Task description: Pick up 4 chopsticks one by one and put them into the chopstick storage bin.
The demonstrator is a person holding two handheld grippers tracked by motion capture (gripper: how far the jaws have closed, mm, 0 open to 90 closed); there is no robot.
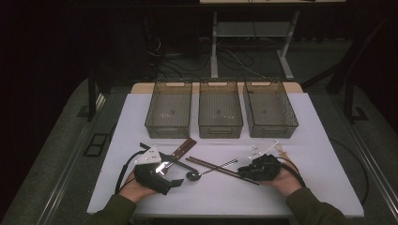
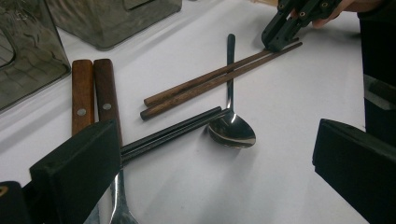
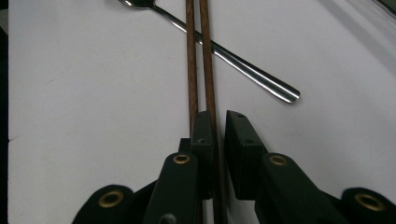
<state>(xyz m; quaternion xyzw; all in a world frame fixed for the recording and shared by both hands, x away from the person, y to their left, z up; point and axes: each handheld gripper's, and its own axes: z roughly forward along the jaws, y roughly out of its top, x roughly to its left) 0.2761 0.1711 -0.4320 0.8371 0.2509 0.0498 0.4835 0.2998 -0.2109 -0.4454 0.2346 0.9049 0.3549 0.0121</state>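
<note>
Right gripper [image 3: 219, 135] sits near the front right of the worktop [image 1: 305, 187], held in the person's right hand [image 1: 284, 180]. Its jaws are drawn narrow around the end of the brown chopsticks [image 3: 200, 56]; one stick runs in the slim gap between the pads, the other lies against the outer side of the left pad. Whether the pads actually press on the stick cannot be told. In the left gripper view the same gripper [image 2: 280, 39] meets the far end of the pair [image 2: 210, 84].

Brown chopsticks [image 1: 225, 168] lie side by side, flat on the worktop, running diagonally from the front centre toward the right gripper [image 1: 256, 168]. They cross over the handle of the spoon [image 1: 206, 171]; spoon bowl [image 2: 232, 131] faces up, near the front centre.

Left gripper [image 2: 215, 186] is held in the left hand [image 1: 136, 187] near the front left, jaws wide apart with nothing between them. Just ahead of its left jaw lie black chopsticks [image 2: 173, 130], their tips close beside the spoon bowl, and two wooden handles [image 2: 93, 95] lying parallel and touching, each with a rivet. A metal utensil part [image 2: 119, 200] shows just behind the left jaw; what kind cannot be told.

Three bins [image 1: 220, 110] stand in a row along the back edge, side by side
</note>
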